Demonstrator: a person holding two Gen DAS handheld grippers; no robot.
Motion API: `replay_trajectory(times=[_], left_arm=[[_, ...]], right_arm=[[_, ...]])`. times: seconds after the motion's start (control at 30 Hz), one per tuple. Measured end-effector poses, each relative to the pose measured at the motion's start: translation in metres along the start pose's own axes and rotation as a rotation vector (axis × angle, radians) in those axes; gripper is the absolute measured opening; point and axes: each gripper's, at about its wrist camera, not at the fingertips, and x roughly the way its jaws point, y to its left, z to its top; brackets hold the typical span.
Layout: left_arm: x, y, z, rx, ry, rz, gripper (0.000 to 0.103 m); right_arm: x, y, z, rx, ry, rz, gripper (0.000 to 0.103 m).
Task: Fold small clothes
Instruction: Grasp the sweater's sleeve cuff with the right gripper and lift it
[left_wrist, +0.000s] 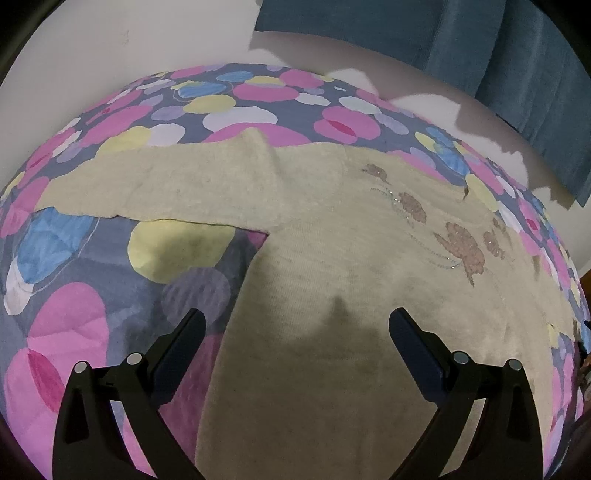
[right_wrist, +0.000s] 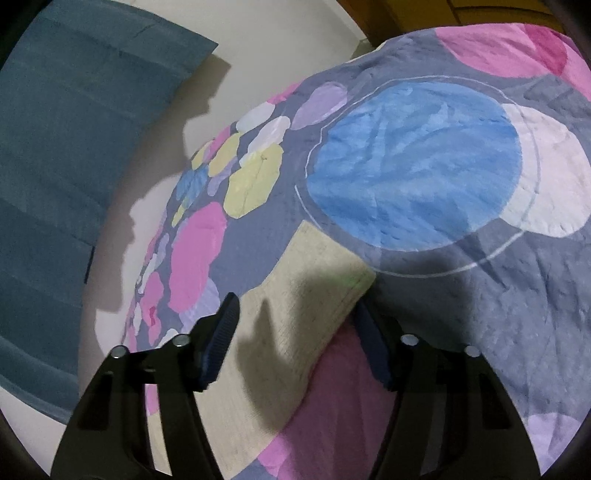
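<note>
A cream knitted sweater (left_wrist: 332, 240) with sequined butterflies (left_wrist: 461, 247) lies flat on the bed, one sleeve (left_wrist: 166, 184) stretched out to the left. My left gripper (left_wrist: 297, 314) hovers open above the sweater's body, nothing between its fingers. In the right wrist view the other sleeve's cuff end (right_wrist: 306, 266) lies flat on the cover. My right gripper (right_wrist: 297, 302) straddles it, one finger on each side. The pads do not visibly pinch the cloth.
The bed carries a grey quilt (left_wrist: 92, 295) printed with pink, blue and yellow circles (right_wrist: 406, 166). A teal curtain (left_wrist: 480, 48) hangs beyond the bed against a pale wall (right_wrist: 55, 147). The bed's edge runs close to the left of the right gripper.
</note>
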Motion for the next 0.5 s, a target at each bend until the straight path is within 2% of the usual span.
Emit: replay_trajectory(times=[0.03, 0.1, 0.23, 0.33, 0.5], left_arm=[[0.000, 0.001, 0.000, 0.002, -0.002, 0.000, 0.099], [0.000, 0.003, 0.000, -0.001, -0.006, -0.002, 0.099], [-0.003, 0.010, 0.000, -0.005, -0.014, 0.004, 0.099], [-0.005, 0.014, 0.001, 0.000, -0.023, 0.021, 0.099], [-0.010, 0.019, -0.001, 0.010, -0.032, 0.008, 0.099]], right_arm=[[0.003, -0.001, 0.001, 0.000, 0.022, 0.001, 0.028], [0.007, -0.005, 0.001, 0.024, 0.047, 0.015, 0.007], [-0.004, 0.004, -0.007, 0.010, 0.032, 0.043, 0.005], [-0.016, 0.034, -0.020, -0.064, 0.029, 0.090, 0.004], [-0.037, 0.110, -0.061, -0.242, 0.046, 0.186, 0.004]])
